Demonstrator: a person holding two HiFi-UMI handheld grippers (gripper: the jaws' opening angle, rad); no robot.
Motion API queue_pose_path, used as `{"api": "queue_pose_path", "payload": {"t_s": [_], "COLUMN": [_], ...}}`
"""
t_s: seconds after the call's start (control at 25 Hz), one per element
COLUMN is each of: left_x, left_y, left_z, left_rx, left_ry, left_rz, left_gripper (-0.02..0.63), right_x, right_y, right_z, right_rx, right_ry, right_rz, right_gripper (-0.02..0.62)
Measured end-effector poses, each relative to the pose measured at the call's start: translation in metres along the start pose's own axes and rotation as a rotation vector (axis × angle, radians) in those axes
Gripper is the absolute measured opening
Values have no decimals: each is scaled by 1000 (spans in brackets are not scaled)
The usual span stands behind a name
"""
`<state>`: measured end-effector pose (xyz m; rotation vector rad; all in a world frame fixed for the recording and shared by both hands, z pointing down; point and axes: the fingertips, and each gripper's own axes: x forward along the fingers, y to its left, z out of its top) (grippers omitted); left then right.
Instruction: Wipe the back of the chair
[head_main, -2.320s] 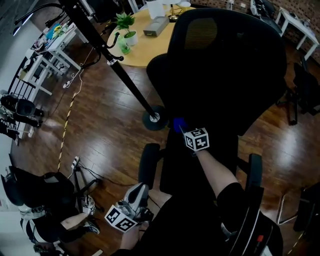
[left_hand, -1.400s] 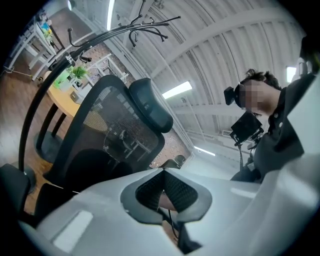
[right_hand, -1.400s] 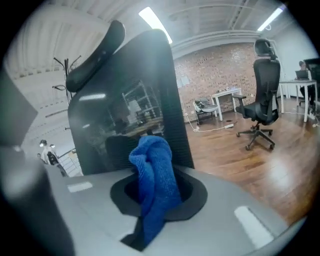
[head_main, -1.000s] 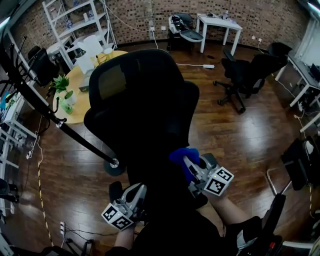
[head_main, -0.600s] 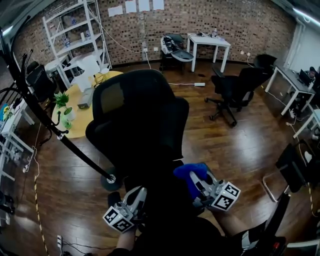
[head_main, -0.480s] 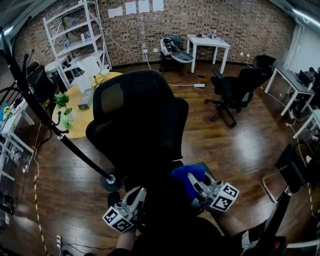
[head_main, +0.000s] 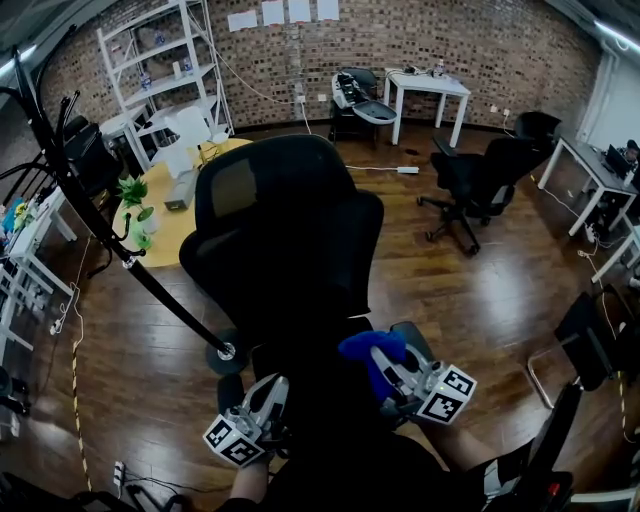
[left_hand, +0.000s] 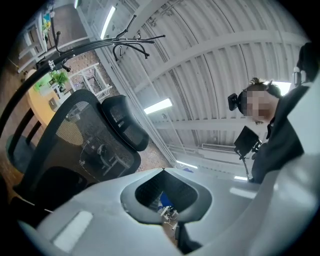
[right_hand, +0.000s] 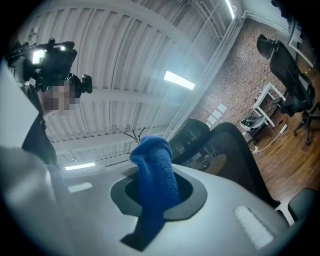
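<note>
Brick walls (head_main: 450, 40) and a dark wooden floor (head_main: 470, 290) surround a black office chair (head_main: 285, 230). Its back rises just ahead of both claws, with the rear face turned to them. The right claw (head_main: 385, 366) is pinched on a blue cloth (right_hand: 152, 170), which stands bunched above the tips and hangs in a tail below them. Cloth and claw sit low at the chair's back, though the head view leaves it unclear whether the cloth touches it. The left claw (head_main: 272, 392) is pressed together with nothing in it, low by the chair's back and left of the right claw. Farther ahead and to the left of the left claw, a round yellow counter (head_main: 175, 225) carries a pot holding a green plant (head_main: 135, 195) and a grey box (head_main: 182, 192). A black coat-stand pole (head_main: 130, 265) slants across the floor between that counter and the left claw. Beyond the chair stand a white shelf rack (head_main: 165, 60) and a white table (head_main: 430, 85). A second black chair (head_main: 480, 175) stands well ahead and to the right of the right claw.
</note>
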<state>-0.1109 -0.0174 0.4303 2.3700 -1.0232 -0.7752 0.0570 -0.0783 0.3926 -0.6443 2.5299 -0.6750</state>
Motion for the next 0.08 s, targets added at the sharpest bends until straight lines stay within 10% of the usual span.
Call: {"api": "queue_pose_path", "payload": {"t_s": [0.08], "left_x": [-4], "left_y": [1], "left_z": [0], "left_rx": [1], "left_ry": [0], "left_rz": [5], "left_gripper": [-11], "right_x": [2], "right_y": [3], "right_z": [-3], "right_rx": [4], "right_ry": [2], "right_rz": [5], "right_gripper": [38]}}
